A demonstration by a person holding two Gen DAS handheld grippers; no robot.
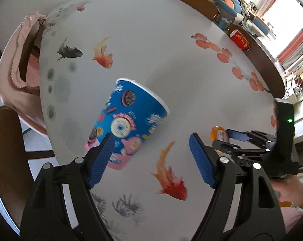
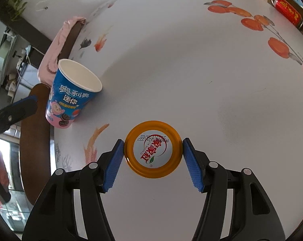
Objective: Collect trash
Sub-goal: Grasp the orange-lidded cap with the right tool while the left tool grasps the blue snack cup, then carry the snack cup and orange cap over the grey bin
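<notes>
1. The blue paper cup [image 2: 71,92], printed with cookies and a pink base, stands upright and empty near the left edge of the bench [image 2: 191,70], which wears a white cloth painted with orange and black fish.
2. The left gripper [image 1: 151,156] hangs just short of that cup with its jaws spread wide; the left blue pad overlaps the cup's lower part in the left wrist view, but whether it touches I cannot tell. Nothing sits between the pads.
3. Over to the right, the round orange lid [image 2: 153,149] with a white label and red lettering lies flat on the cloth, well apart from the cup.
4. The right gripper [image 2: 153,156] sits straight over the lid, jaws open, one blue pad on either side of the rim. The left pad looks to be at the edge; the right pad shows a thin gap. It is not clamped.
5. A red can [image 2: 288,12] lies on its side at the far right edge of the bench.
6. A pink cloth [image 1: 17,64] is draped over a wooden chair back beyond the cup.
7. The left wrist view is somewhat blurred.
</notes>
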